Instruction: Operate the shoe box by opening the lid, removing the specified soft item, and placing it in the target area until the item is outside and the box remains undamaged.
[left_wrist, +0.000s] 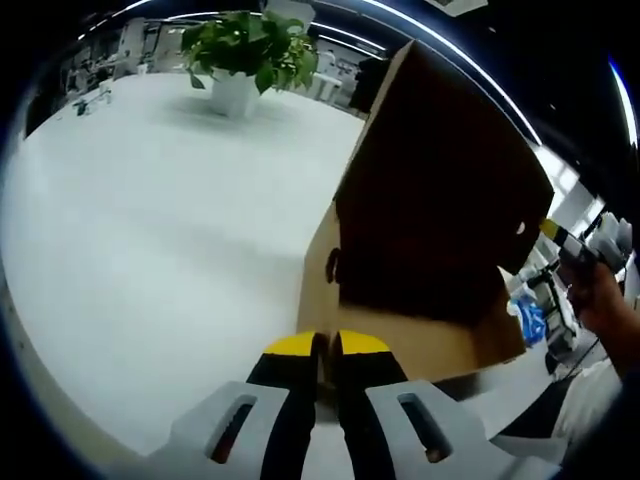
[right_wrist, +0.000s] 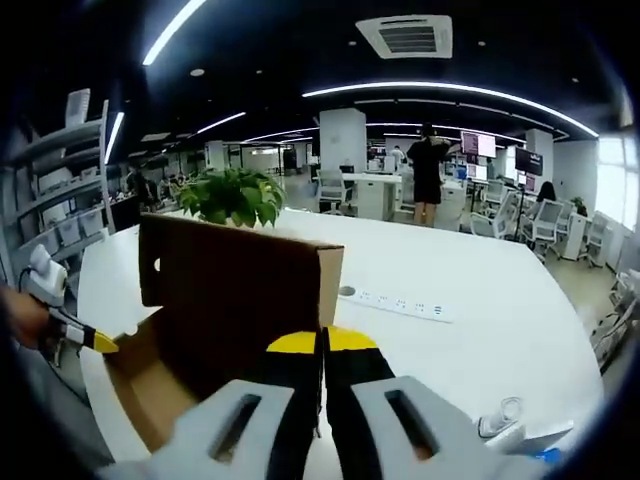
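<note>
Standing upright, the lid (right_wrist: 235, 300) is open; both the left gripper (left_wrist: 326, 345) and right gripper (right_wrist: 322, 342) have jaws pressed together, empty — next, reach inside the shoe box (left_wrist: 440, 345) for the soft item

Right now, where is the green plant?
The potted plant stands on the white table at the far edge, top centre of the left gripper view. In the right gripper view it peeks up behind the brown shoe box, left of centre.

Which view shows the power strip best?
Right gripper view: the power strip lies in plain sight on the white table, just right of the box. In the left gripper view I can't make it out; the box and bare table dominate.
</note>
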